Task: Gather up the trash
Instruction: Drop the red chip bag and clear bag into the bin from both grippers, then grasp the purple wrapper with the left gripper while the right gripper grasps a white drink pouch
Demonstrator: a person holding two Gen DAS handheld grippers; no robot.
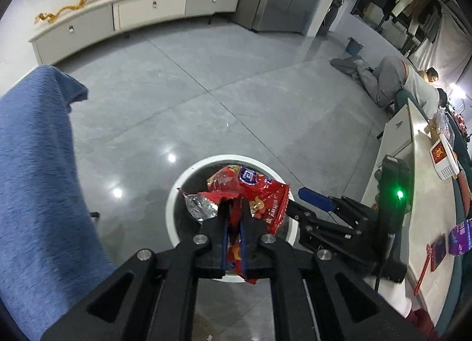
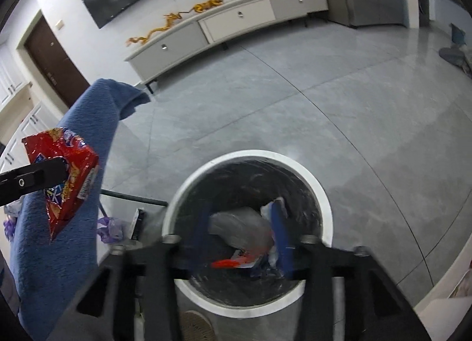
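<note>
Snack bag point(image 1: 250, 193), red and crinkly with a shiny silver inside, is pinched tight in my left hand-held gripper point(image 1: 234, 208). Both fingers squeeze it from each side, so it cannot slip out. I hold it up in the air over the white trash bin point(image 1: 174, 193), so that it can drop straight in when I let go. From my right camera the bag looks a bit off to the side of the bin, so I think I should slide it closer to the middle first.

My right hand-held gripper point(image 2: 242, 232) is wide open and holds nothing. It hangs right over the bin's mouth. Down inside the black liner I can see a clear plastic bag point(image 2: 239, 226) and a small red wrapper point(image 2: 227, 263). A blue towel point(image 1: 35, 164) hangs just beside the bin.
</note>
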